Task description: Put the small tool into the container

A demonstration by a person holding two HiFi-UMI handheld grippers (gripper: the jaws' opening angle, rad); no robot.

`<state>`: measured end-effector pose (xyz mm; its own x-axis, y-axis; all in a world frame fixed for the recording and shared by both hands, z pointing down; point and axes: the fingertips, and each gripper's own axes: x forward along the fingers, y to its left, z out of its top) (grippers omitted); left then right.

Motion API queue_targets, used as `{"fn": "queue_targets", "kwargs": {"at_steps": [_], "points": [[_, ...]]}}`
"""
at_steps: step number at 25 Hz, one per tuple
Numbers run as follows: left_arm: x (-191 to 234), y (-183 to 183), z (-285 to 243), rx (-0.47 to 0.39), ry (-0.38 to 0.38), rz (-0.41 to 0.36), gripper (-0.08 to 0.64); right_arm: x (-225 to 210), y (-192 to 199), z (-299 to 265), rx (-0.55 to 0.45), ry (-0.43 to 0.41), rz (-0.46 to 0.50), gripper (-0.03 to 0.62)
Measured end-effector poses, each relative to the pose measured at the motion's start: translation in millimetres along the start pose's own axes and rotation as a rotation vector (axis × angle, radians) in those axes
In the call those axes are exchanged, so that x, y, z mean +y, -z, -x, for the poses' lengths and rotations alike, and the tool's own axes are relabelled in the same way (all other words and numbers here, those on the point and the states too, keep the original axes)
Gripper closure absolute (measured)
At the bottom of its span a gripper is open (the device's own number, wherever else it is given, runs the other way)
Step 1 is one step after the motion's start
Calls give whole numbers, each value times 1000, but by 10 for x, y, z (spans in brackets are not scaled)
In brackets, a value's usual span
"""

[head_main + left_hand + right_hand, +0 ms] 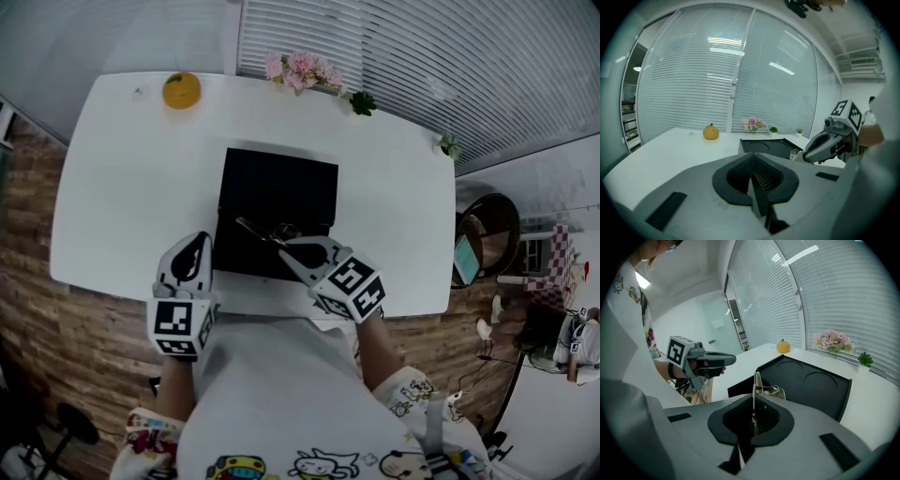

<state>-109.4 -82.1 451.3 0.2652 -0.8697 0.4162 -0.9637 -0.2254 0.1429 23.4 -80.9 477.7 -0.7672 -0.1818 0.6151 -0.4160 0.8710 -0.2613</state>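
Right gripper view: the right gripper (pixel 753 401) has its jaws pinched together on the small thin silvery metal tool (pixel 758 384), held over the near part of the shallow black rectangular plastic container (pixel 820 385) on the white table (pixel 122 187). The left gripper (pixel 753 161) has its jaws together on nothing and sits beside the container's near left corner. Best move, I'd judge, is to lower the tool close to the container floor, well inside the rim, then part the jaws so it can't bounce out. No brand or readable writing shows, only black-and-white square markers (pixel 354 281) on the gripper cubes.

Head view looks down; gripper views share the tray (pixel 820 385).
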Motion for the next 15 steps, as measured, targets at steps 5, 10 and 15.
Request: {"fn": "queue_targets", "kwargs": {"at_steps": [5, 10, 15], "points": [[-4, 23, -1, 5, 7, -4, 552, 46, 78, -94, 52, -44, 6, 591], [-21, 68, 14, 20, 11, -2, 552, 81, 141, -159, 98, -86, 10, 591], [-27, 104, -31, 27, 19, 0, 552, 54, 202, -251, 147, -129, 9, 591]]}}
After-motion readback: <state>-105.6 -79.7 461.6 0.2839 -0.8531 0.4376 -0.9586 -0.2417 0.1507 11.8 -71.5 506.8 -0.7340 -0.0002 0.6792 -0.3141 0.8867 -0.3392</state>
